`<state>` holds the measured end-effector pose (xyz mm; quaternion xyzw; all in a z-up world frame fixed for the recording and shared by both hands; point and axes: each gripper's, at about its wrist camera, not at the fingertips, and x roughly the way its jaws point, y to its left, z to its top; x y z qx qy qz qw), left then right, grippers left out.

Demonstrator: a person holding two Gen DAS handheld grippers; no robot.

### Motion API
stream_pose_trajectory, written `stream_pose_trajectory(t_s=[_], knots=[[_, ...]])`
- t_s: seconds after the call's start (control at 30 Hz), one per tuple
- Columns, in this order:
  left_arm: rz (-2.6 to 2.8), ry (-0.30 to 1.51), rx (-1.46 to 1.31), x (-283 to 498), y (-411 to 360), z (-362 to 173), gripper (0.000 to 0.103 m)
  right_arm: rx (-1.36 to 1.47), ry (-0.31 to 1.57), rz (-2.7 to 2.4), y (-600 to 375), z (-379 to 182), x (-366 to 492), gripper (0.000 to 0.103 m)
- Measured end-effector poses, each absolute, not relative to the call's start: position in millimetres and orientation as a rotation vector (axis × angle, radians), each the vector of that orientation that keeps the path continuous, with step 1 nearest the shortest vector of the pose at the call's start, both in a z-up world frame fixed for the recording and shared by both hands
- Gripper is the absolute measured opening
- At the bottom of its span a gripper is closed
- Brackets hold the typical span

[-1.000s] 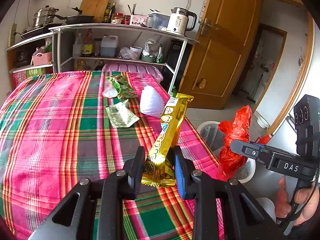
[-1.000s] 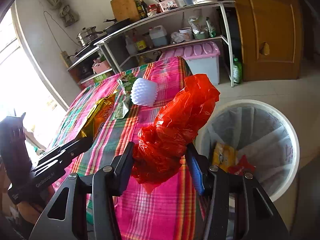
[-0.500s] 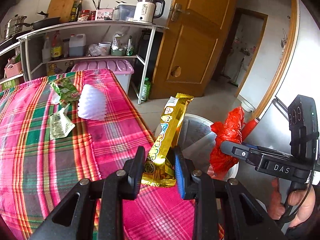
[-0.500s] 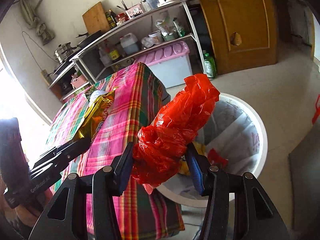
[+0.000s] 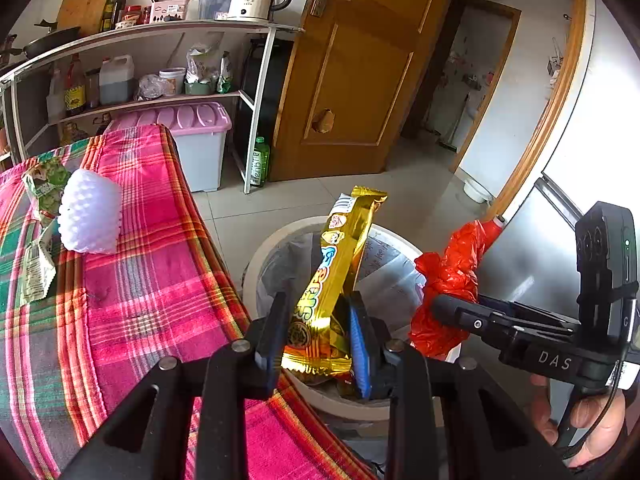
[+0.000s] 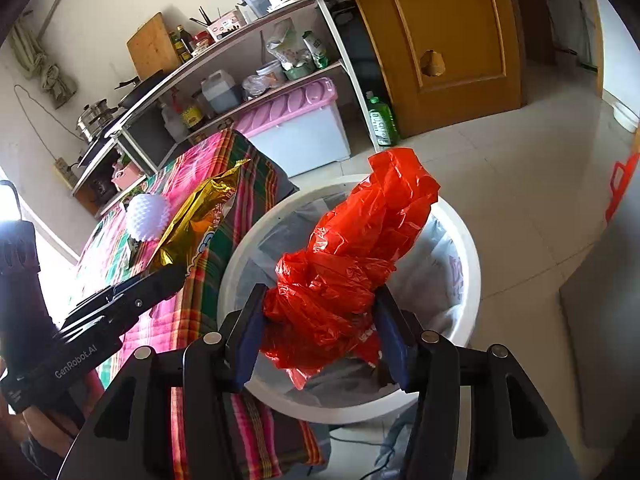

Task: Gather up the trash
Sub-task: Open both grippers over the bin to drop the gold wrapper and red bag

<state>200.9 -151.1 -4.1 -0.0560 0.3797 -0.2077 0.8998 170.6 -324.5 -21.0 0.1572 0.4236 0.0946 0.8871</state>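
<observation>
A table under a pink-and-green plaid cloth (image 5: 160, 280) carries a white knobbly foam net (image 5: 90, 216) near its right edge, with crumpled green wrappers (image 5: 40, 216) just left of it, touching.

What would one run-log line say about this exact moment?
left gripper: shut on gold foil snack wrapper | right gripper: shut on crumpled red plastic bag | both above white round lined bin | nothing dropped yet

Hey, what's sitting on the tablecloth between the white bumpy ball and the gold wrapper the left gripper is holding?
Nothing: in the left wrist view only bare plaid tablecloth separates the white ball from the gold wrapper.
</observation>
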Motion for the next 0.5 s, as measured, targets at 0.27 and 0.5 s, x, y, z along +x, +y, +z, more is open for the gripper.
stream_pose_trajectory(t_s=[0.27, 0.5], knots=[[-0.460, 0.813, -0.108, 210, -166, -9, 0.035, 0.331, 0.884, 0.174, -335, -25, 169, 0.056], [-0.450, 0.782, -0.121, 201, -156, -1, 0.035, 0.322, 0.844, 0.185, -331, -12, 160, 0.056]])
